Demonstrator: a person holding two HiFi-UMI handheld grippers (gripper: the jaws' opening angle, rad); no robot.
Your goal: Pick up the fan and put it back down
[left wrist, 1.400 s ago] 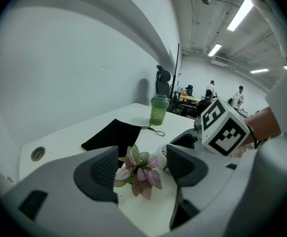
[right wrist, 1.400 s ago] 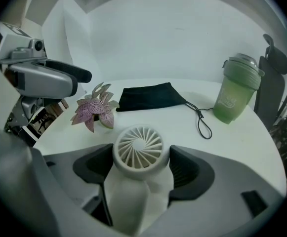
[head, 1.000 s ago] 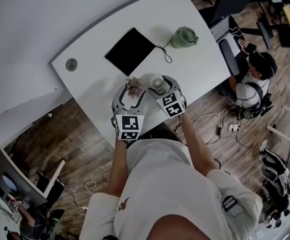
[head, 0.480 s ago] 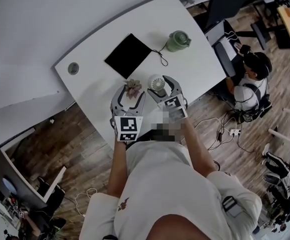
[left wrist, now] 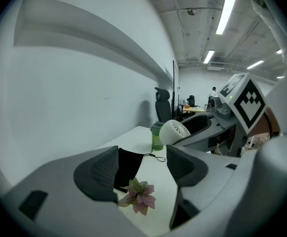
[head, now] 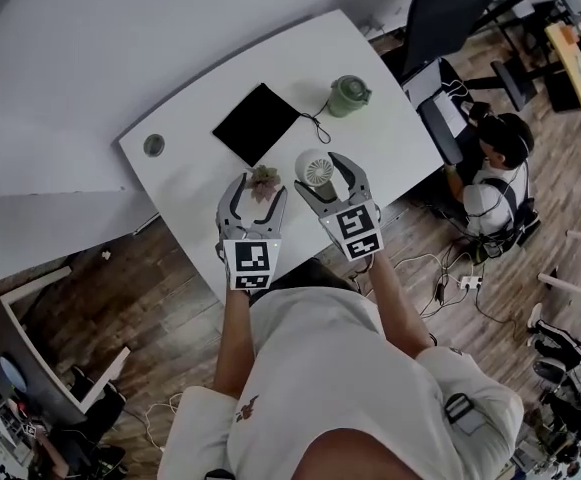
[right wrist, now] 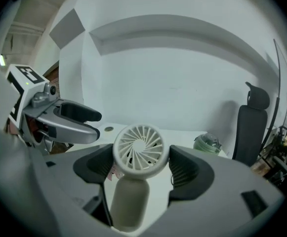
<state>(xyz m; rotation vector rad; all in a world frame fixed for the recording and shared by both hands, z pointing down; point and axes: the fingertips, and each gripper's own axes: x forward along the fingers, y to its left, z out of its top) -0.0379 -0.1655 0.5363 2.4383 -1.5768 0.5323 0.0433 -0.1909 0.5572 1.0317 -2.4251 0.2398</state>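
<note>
2 grippers are held over the white table (head: 185, 183). The fan (right wrist: 139, 148) is clamped by its round head between the pads of the right gripper (head: 320, 174), with its handle pointing back toward the gripper body, above the table's near edge. The jaws of the left gripper (head: 258, 190) are set apart; a small pink flower (left wrist: 141, 196) is seen in the gap, and no grip on it can be made out. A black pouch (head: 257, 123) and a green cup (head: 348, 95) are placed farther back.

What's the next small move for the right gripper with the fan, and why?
Probably lower it straight down: the right gripper is clamped on the fan, which seems held clear of the white table, so setting it back down is what remains.
</note>
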